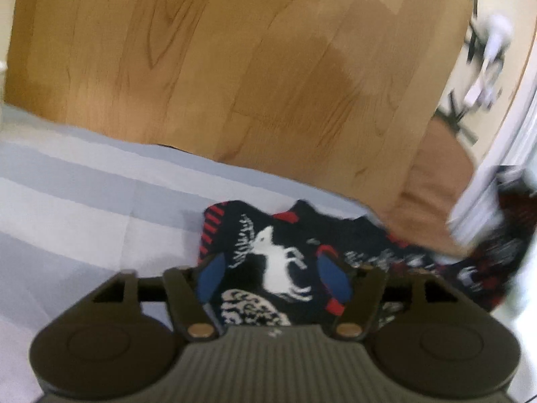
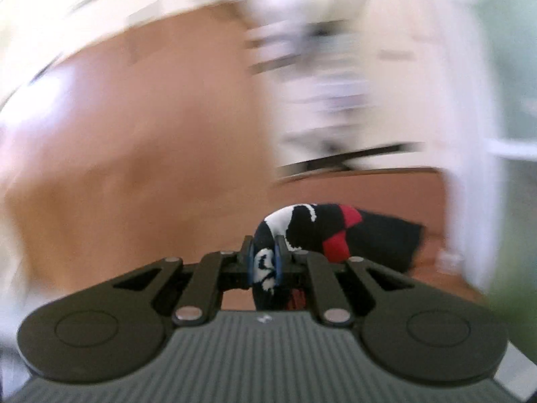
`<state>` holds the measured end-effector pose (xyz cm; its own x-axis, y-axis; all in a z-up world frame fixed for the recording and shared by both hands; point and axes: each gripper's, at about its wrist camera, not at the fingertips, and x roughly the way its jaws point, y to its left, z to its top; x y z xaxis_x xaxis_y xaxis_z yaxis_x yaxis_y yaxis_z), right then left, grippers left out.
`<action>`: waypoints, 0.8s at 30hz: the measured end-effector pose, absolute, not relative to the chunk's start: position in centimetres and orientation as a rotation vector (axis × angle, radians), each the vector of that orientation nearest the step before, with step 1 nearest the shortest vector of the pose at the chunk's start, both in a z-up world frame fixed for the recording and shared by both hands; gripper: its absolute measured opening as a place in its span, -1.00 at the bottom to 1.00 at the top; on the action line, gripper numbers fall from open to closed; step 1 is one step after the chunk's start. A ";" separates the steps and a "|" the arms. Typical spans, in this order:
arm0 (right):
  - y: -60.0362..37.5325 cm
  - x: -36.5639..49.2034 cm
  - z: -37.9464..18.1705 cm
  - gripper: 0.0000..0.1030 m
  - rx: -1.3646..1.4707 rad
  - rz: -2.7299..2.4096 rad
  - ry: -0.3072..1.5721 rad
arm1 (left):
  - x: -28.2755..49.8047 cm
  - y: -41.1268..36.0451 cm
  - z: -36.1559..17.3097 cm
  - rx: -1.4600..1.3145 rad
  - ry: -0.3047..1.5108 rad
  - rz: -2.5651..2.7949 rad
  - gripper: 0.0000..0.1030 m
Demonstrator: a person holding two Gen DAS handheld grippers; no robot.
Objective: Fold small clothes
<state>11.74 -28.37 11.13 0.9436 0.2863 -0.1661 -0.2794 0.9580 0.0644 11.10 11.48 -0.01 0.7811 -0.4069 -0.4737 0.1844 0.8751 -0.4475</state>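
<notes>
A dark patterned sock (image 1: 268, 268), knitted with a white reindeer and red stripes, lies flat on a striped pale-blue cloth (image 1: 84, 201) near the far edge of the bed or table, where the wood-look floor (image 1: 201, 50) begins beyond it. The left gripper (image 1: 273, 278) hovers just over it with its blue pads (image 1: 210, 277) spread wide to either side of the reindeer, pressing on nothing; the sock seems to have been laid out there so it can be smoothed or doubled over. A second sock (image 2: 302, 231) of the same pattern is up in the air to the right, pinched in the right gripper (image 2: 265, 262), whose fingers are drawn close together on a bunched fold of the knit while the red heel and dark toe end trail off to the right. The heavy blur around it suggests a quick carry, probably to bring the mate over for pairing. Farther right in the left view, more dark patterned fabric (image 1: 483, 262) is smeared beyond reading.
</notes>
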 end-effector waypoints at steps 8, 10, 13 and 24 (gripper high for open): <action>-18.0 4.8 3.0 -0.36 -0.342 0.839 0.399 | 11.3 12.3 0.1 -0.453 0.606 -0.384 0.52; -19.8 5.2 3.0 -0.34 -0.278 0.785 0.429 | 11.2 11.9 0.1 -0.434 0.608 -0.395 0.52; -23.1 5.9 3.4 -0.33 -0.199 0.669 0.458 | 11.0 11.5 0.1 -0.413 0.602 -0.398 0.52; -32.0 10.1 3.7 -0.16 0.152 0.273 0.484 | 11.5 12.5 -0.3 -0.445 0.594 -0.318 0.32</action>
<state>10.10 -31.97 3.70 0.8498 0.2938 -0.4377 -0.2223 0.9526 0.2079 11.52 12.55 -0.35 0.7849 -0.4099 -0.4647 0.1594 0.8582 -0.4879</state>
